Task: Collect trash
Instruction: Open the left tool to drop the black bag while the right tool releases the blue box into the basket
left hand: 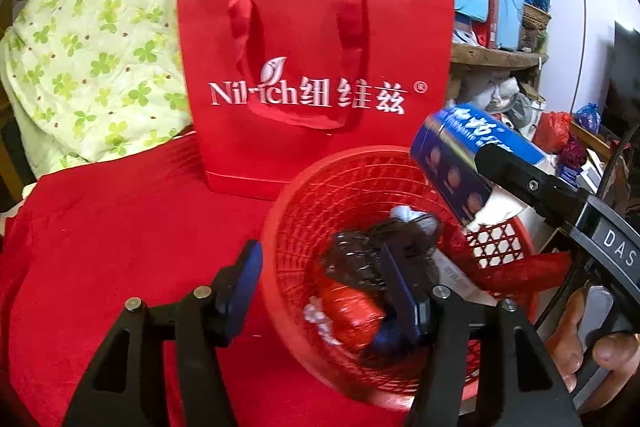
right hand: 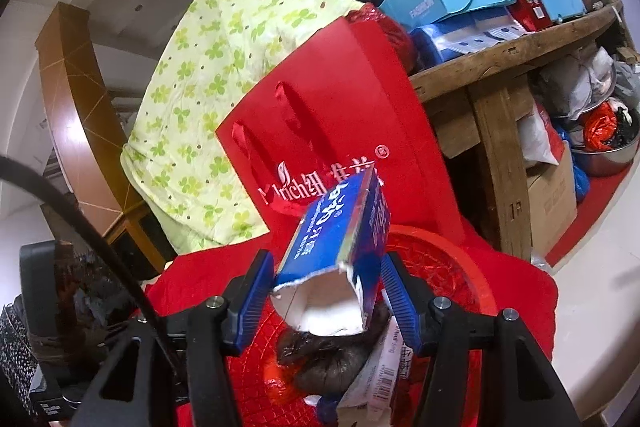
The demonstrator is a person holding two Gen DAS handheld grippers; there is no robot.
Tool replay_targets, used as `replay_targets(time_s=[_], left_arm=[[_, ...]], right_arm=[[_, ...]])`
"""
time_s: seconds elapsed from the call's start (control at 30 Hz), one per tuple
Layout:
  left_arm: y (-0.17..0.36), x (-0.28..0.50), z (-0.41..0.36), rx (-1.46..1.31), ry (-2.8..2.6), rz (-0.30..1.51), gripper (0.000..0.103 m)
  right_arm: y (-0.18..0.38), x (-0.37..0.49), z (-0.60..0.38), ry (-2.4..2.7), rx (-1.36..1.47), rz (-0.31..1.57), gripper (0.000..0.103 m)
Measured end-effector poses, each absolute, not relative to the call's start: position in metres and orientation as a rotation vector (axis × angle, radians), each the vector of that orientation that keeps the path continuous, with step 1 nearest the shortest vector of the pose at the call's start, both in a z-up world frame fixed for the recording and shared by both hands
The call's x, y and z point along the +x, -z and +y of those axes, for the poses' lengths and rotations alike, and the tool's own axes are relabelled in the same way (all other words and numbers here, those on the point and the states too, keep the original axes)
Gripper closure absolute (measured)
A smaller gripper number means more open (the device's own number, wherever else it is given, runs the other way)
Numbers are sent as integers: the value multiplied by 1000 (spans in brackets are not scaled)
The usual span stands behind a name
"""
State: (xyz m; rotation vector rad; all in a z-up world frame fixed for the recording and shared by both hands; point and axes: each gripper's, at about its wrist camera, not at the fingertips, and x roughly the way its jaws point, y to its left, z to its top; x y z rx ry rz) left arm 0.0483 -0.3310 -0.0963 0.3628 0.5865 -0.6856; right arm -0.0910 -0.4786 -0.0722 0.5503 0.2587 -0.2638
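Red cloth (left hand: 120,247) covers the tabletop, and on it, ahead of both claws, stands a red paper bag (left hand: 316,87) with white lettering, a clover-print quilt (left hand: 92,39) heaped behind it and a wooden shelf (right hand: 500,59) crammed with boxes off beyond. Right claw (right hand: 328,291) first: it's clamped on a torn blue carton (right hand: 340,239), blue pads pressing both sides, the ripped white end facing the camera and the printed end pointing away. That carton hangs right over the red mesh basket (left hand: 320,195), which sits just below and ahead of the claw. Inside the basket lie a crumpled dark plastic bag (left hand: 360,259), something orange-red and scraps of paper. Left claw (left hand: 324,291) is spread wide and carries nothing, one finger beside the basket's rim, the other over its contents.
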Motion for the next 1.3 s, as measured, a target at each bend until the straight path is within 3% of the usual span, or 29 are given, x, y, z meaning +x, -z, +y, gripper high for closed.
replay_targets(time_s=[0.1, 0.23, 1.3], left_arm=[[93, 49, -324, 366, 660, 575, 40], [87, 47, -316, 363, 627, 547, 24], [51, 35, -258, 345, 512, 470, 16]], right_arm=[[72, -86, -474, 252, 545, 271, 41], [73, -80, -473, 245, 554, 283, 39], [67, -60, -440, 350, 421, 262, 38]])
